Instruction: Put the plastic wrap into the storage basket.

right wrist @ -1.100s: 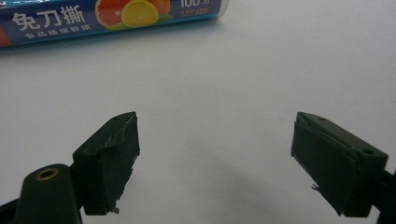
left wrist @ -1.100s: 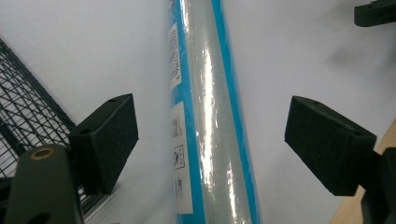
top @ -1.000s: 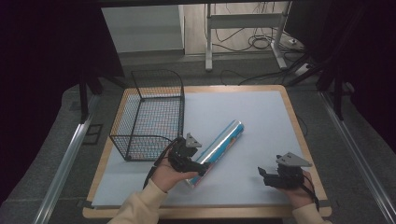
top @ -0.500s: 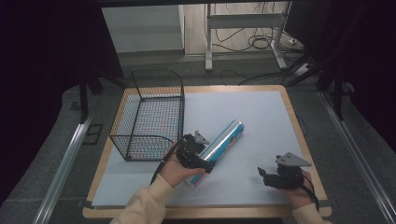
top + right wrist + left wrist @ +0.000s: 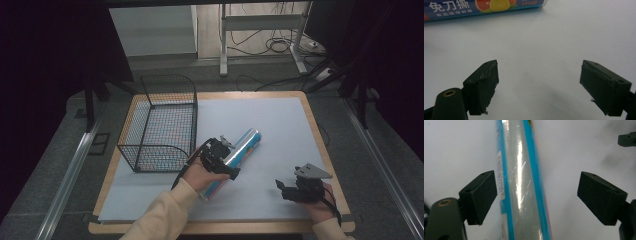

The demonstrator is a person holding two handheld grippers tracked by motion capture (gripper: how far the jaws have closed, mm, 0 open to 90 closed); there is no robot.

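Your left gripper [image 5: 536,200] has just been opening, its 2 jaws spread either side of the cling-film roll [image 5: 521,182], pads clear. The roll lies on the white mat [image 5: 280,125] beside the wire basket [image 5: 160,125]. Your right gripper [image 5: 539,85] gapes empty nearby.

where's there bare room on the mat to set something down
Free: the far right stretch of the white mat, beyond the roll, and the near left strip in front of the wire basket. Crowded: mid-mat, where the left gripper straddles the roll, and the right gripper corner.
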